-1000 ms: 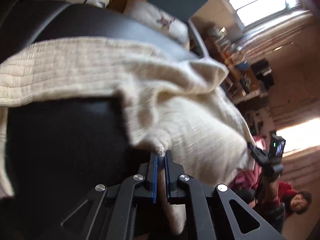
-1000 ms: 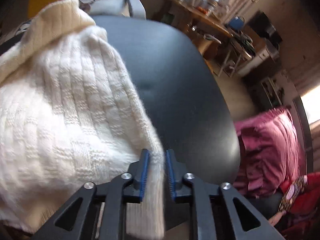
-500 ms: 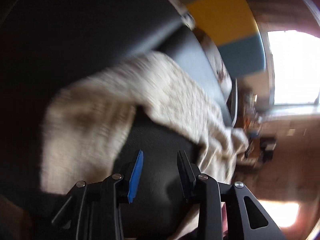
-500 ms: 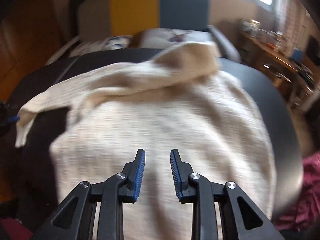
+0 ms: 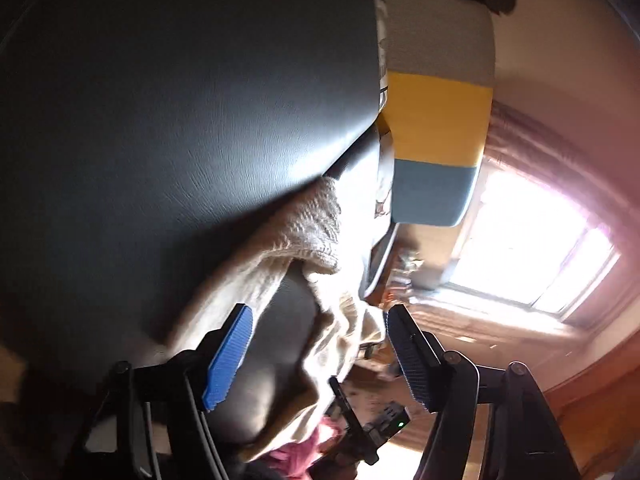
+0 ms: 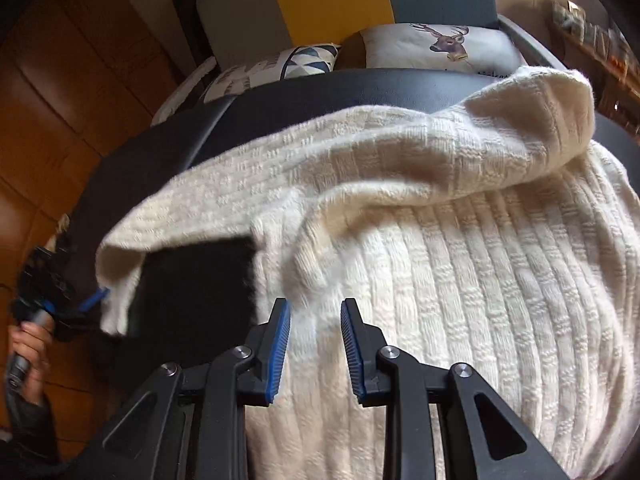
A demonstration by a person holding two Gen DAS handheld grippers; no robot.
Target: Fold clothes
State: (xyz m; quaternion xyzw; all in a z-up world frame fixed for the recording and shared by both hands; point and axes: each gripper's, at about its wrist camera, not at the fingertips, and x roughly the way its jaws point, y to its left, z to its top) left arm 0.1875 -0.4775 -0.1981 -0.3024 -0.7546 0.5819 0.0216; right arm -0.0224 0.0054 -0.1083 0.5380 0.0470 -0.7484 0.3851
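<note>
Cream basket-weave sweater (image 6: 440,248), black table (image 6: 168,148)

I see a home living room: a sofa (image 6: 332,4) with yellow and blue back panels at the top, patterned cushions (image 6: 440,46), wood panelling (image 6: 60,92) left, curtained window (image 5: 532,240).

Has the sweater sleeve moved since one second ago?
Yes. The sleeve, then pinched in the left gripper's just-opening jaws, now lies released across the black table, reaching its left edge.
</note>
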